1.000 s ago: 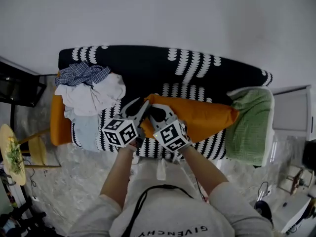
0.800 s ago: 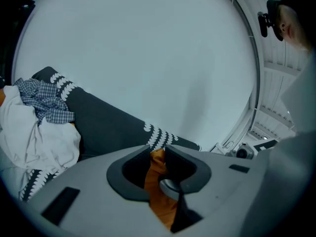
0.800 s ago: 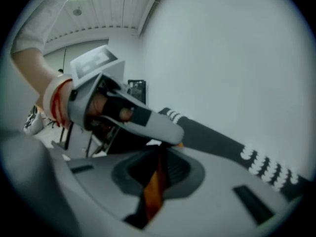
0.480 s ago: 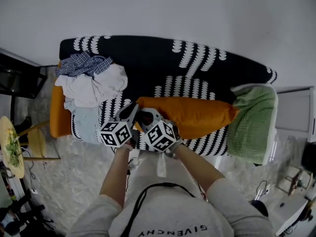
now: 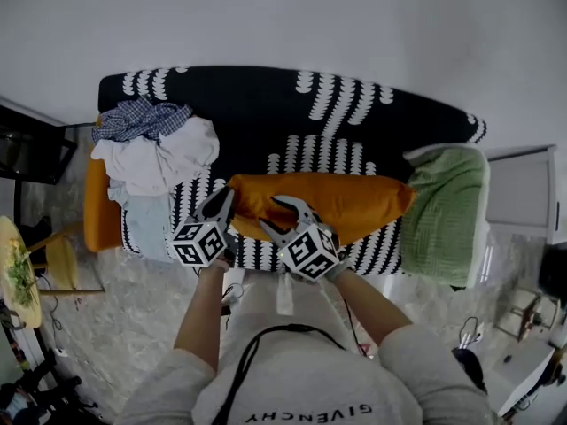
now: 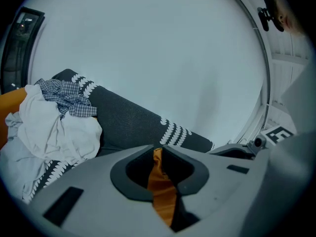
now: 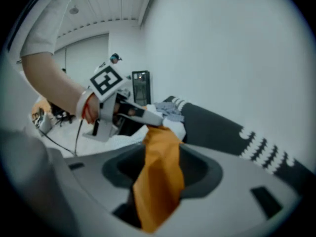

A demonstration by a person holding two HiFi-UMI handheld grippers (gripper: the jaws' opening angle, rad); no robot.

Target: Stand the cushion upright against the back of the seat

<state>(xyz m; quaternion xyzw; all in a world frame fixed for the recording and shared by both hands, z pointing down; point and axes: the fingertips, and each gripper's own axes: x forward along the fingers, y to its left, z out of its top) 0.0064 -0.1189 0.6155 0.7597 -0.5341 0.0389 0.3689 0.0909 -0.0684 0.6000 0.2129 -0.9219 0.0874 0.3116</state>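
The orange cushion (image 5: 337, 200) lies lengthwise on the seat of the black sofa with white pattern (image 5: 266, 104), in front of the backrest. My left gripper (image 5: 221, 205) is at the cushion's left corner. Its jaws have just been closing, and in the left gripper view (image 6: 158, 153) they pinch a fold of orange fabric (image 6: 163, 196). My right gripper (image 5: 276, 216) sits just right of it at the cushion's front edge. Its jaws have just been opening and stand wide (image 7: 160, 149), with the orange fabric (image 7: 158, 181) loose between them.
A heap of clothes (image 5: 155, 158) fills the sofa's left end beside an orange armrest (image 5: 99, 211). A green blanket (image 5: 447, 215) drapes the right armrest. A white wall rises behind the sofa. A small round table with a plant (image 5: 18, 277) stands at the far left.
The cushion's left end has come down from a raised tilt to lie on the seat. Both grippers moved lower with it. The right jaws have spread open; the left jaws have narrowed.
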